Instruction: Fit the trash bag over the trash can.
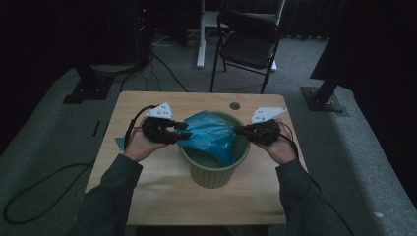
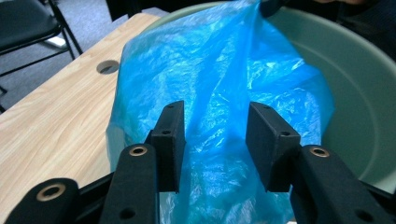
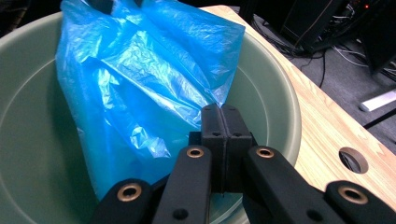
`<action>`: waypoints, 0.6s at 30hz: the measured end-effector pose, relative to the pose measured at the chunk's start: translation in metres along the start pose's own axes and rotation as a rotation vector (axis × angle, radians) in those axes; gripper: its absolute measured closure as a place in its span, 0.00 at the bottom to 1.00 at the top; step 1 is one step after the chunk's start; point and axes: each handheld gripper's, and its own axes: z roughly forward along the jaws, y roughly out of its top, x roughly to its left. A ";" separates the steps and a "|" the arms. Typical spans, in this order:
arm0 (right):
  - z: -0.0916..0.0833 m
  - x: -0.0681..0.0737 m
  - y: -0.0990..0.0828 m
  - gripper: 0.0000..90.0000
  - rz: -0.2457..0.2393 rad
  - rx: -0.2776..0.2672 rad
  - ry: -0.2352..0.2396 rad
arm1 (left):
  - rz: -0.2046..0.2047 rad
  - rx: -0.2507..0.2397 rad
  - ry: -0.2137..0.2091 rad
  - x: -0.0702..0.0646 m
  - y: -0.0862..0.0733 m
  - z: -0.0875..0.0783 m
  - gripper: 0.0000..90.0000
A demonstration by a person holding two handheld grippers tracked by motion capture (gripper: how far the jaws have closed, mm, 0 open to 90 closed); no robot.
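Observation:
A crinkled blue plastic bag (image 1: 209, 132) hangs into a round green bin (image 1: 211, 172) at the middle of the wooden table (image 1: 147, 187). My left gripper (image 1: 184, 130) is at the bin's left rim. In the left gripper view its jaws (image 2: 215, 116) stand apart, with the bag's film (image 2: 210, 60) loose between them and not pressed. My right gripper (image 1: 241, 131) is at the right rim. In the right gripper view its jaws (image 3: 223, 112) are closed tight on an edge of the bag (image 3: 140, 60), over the bin's inside wall (image 3: 28, 116).
A cable hole (image 1: 235, 105) sits in the tabletop behind the bin. A small teal scrap (image 1: 119, 142) lies by the table's left edge. A black folding chair (image 1: 251, 44) stands beyond the table, and stand bases (image 1: 324, 101) and cables lie on the carpet around it.

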 end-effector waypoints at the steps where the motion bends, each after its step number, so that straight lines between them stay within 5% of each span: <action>1: 0.000 0.000 0.000 1.00 -0.003 -0.001 0.002 | 0.001 0.000 0.004 0.000 0.000 0.001 0.70; 9: 0.000 0.000 0.001 0.88 0.007 -0.023 0.032 | 0.029 0.011 0.018 -0.005 0.002 0.008 0.93; 12: 0.000 -0.001 0.006 0.73 0.020 -0.052 0.050 | 0.047 0.010 0.029 -0.009 0.005 0.010 0.94; 18: 0.004 -0.003 0.016 0.65 0.030 -0.065 0.083 | 0.071 0.003 0.034 -0.015 0.007 0.013 0.94</action>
